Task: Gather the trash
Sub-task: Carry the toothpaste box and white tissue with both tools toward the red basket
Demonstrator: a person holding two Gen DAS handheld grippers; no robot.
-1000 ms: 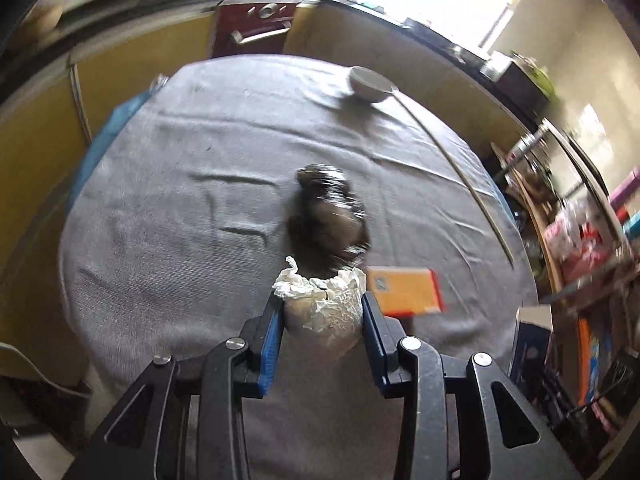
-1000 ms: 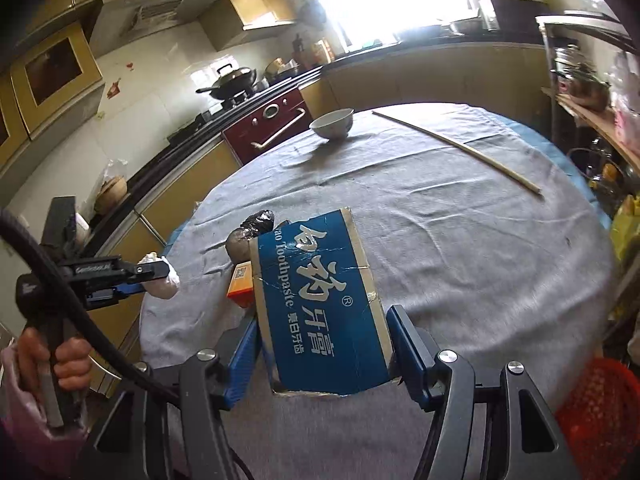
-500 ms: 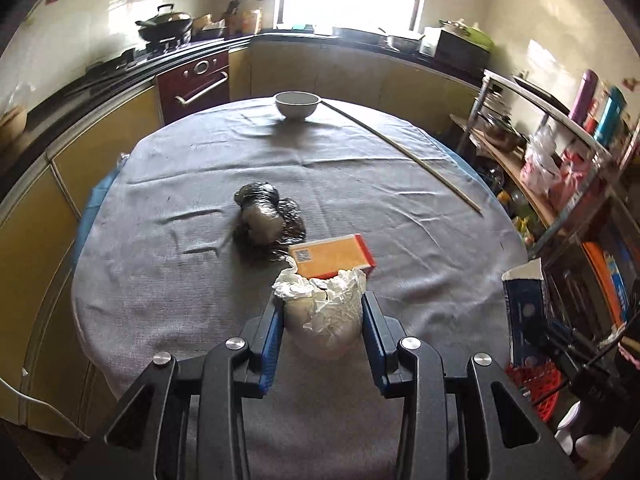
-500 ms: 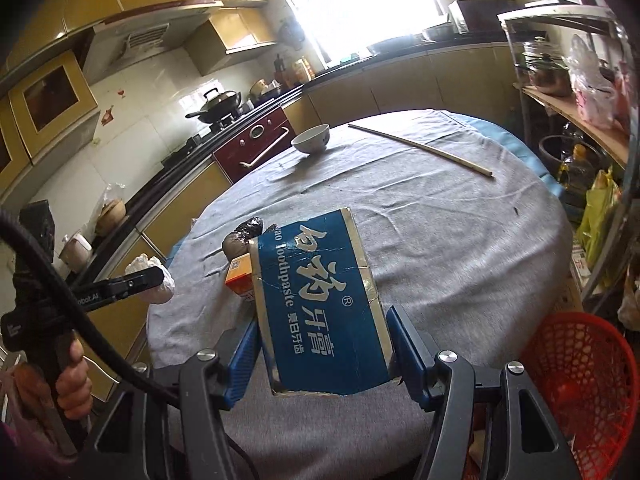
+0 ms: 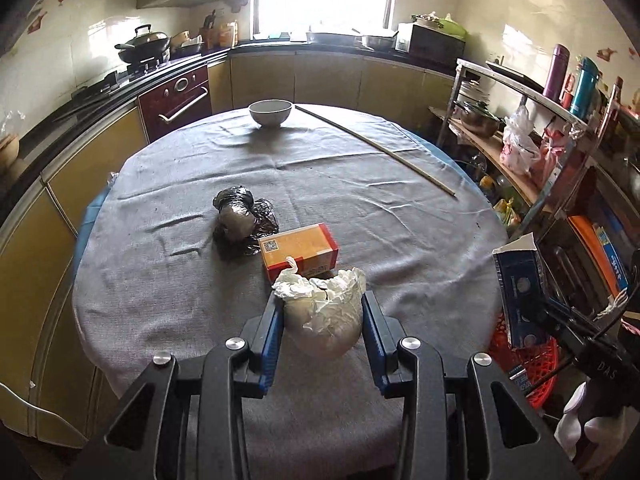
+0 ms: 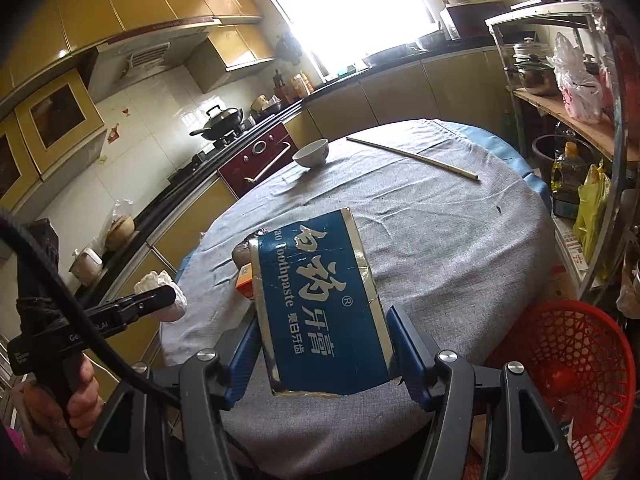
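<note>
My left gripper [image 5: 322, 312] is shut on a crumpled white paper wad [image 5: 326, 314], held above the near edge of the round grey-clothed table [image 5: 180, 292]. My right gripper [image 6: 320, 340] is shut on a flattened blue toothpaste box [image 6: 320, 300], held off the table's right side. On the cloth lie an orange carton [image 5: 298, 252] and a crumpled black plastic bag [image 5: 240, 220]. A red mesh trash basket [image 6: 572, 376] stands on the floor at the table's right. In the right wrist view the left gripper [image 6: 160, 300] with the paper wad [image 6: 164, 292] shows at the left.
A white bowl [image 5: 271, 112] and a long thin stick [image 5: 376, 148] lie at the table's far side. Yellow kitchen cabinets [image 5: 36, 208] curve around the left and back. A metal shelf rack [image 5: 532, 148] with pots, bags and bottles stands on the right.
Both grippers have drawn back from the table with their loads. The left view has rolled upright and widened; the red basket has come into the right wrist view.
</note>
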